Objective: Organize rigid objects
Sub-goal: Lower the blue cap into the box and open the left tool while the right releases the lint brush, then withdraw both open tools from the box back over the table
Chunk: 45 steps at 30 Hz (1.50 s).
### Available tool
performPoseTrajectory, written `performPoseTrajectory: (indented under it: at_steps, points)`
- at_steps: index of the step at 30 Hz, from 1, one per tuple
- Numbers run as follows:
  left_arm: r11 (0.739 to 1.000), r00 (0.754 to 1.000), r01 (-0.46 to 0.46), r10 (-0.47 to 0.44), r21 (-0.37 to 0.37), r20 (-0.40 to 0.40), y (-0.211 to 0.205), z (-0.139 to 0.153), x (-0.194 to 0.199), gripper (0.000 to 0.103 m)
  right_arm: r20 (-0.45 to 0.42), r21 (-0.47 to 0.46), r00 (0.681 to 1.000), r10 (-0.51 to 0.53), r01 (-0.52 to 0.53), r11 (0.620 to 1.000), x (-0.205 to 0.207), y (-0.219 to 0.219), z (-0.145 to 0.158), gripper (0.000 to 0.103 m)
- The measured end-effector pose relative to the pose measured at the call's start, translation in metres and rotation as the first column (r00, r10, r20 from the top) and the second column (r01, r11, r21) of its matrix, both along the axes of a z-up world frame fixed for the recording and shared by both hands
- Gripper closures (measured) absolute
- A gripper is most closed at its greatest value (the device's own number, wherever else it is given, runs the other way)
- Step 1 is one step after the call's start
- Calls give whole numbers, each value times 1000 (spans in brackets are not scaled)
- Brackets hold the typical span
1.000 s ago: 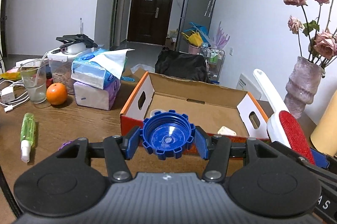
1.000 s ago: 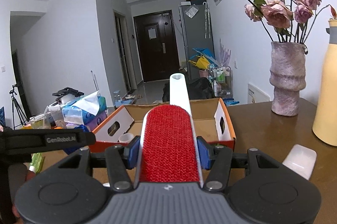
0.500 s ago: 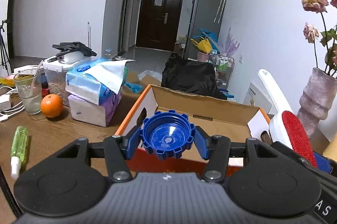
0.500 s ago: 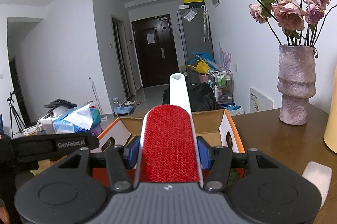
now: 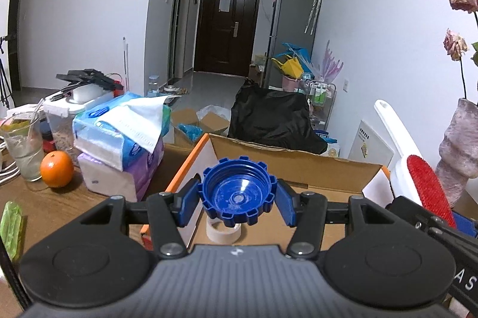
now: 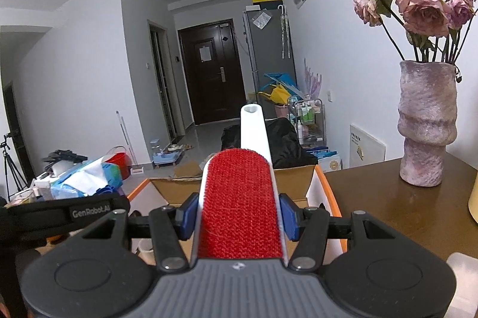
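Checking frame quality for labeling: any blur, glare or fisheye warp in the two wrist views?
Left wrist: sharp, no motion blur; blue cap crisp between the left gripper's pads; door frames and walls bow near the edges; black vignette in the corners. Right wrist: also sharp; red lint brush fibres resolve; soft ceiling-light sheen on the brown table; vase bends outward near the right edge.

Open-topped box (image 5: 295,165), tissue packs (image 5: 119,144) alongside

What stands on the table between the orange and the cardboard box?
In the left wrist view, stacked tissue packs stand between the orange and the cardboard box.
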<state>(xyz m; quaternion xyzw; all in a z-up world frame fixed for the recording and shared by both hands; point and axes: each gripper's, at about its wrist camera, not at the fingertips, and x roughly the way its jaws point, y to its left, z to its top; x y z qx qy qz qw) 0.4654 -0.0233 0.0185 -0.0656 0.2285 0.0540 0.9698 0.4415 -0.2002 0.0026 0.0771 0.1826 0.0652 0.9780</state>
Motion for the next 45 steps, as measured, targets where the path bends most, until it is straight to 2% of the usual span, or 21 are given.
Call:
performPoseTrajectory:
  at_steps: [12, 20, 28, 34, 35, 36, 37, 38, 39, 40, 42, 45]
  points:
    - [999, 1000, 7, -8, 52, 5, -4, -5, 33, 47, -8, -32, 1000, -2, 1, 999, 37, 1, -9, 49]
    - [998, 1000, 19, -19, 57, -13, 3, -17, 52, 47, -43, -58, 999, 5, -8, 998, 62, 4, -20, 49]
    - [995, 999, 33, -31, 93, -20, 0, -25, 67, 47, -51, -73, 999, 7, -11, 997, 77, 8, -26, 49]
    - [995, 998, 45, -42, 93, -39, 1, -30, 70, 47, -74, -81, 997, 11, -17, 997, 81, 9, -30, 48]
    - [994, 997, 64, -61, 86, -40, 1, -30, 70, 46, -82, -84, 997, 12, -19, 996, 82, 9, -31, 48]
    - [994, 997, 71, -68, 77, -44, 1, -31, 70, 37, -93, -84, 996, 15, -23, 996, 83, 9, -31, 48]
    - [995, 996, 71, -67, 73, -50, 2, -32, 70, 29, -108, -80, 994, 17, -26, 996, 84, 8, -31, 47]
    - [995, 997, 66, -63, 80, -45, 2, -32, 70, 19, -114, -82, 993, 11, -21, 996, 85, 7, -30, 33]
    - [994, 998, 53, -49, 94, -41, 1, -33, 69, 15, -121, -95, 993, -6, -6, 995, 85, 6, -30, 23]
    - [994, 998, 41, -37, 101, -42, 1, -33, 69, 12, -118, -110, 993, -26, 13, 994, 84, 6, -29, 9]
    - [995, 999, 23, -19, 99, -40, 4, -32, 69, 0, -101, -125, 994, -40, 27, 992, 81, 4, -27, 6]
    - [995, 999, 7, -4, 101, -36, 5, -31, 69, 0, -105, -116, 993, -50, 37, 993, 79, 1, -25, 0]
